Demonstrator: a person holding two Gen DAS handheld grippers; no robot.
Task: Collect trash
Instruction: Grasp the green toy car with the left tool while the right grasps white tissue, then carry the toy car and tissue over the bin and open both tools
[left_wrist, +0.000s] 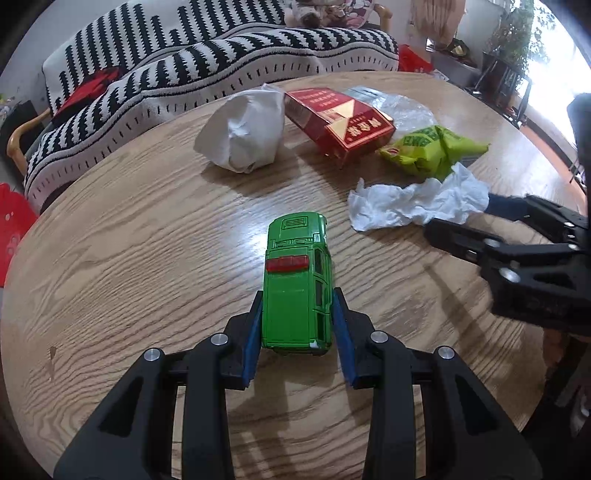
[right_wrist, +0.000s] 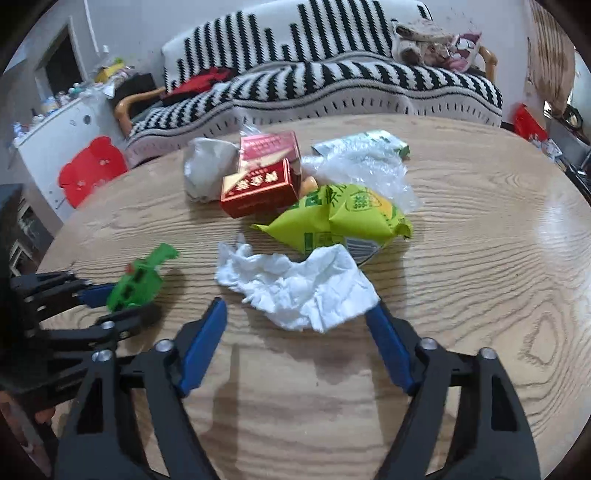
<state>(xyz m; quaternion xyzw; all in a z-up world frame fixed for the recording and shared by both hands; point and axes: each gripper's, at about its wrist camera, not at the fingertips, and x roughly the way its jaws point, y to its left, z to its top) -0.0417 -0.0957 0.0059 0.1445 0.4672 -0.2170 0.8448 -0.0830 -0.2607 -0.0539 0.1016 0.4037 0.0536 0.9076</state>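
Observation:
A green toy car sits on the round wooden table. My left gripper has its blue pads on both sides of the car's rear; the left pad touches it and a thin gap shows at the right pad. It also shows in the right wrist view around the car. My right gripper is open, its fingers on either side of a crumpled white tissue. Behind lie a green snack wrapper, a red cigarette box, a clear plastic bag and a white paper wad.
A striped black-and-white sofa stands behind the table. A red stool and a white cabinet are at the left. Plants stand by the window at the far right.

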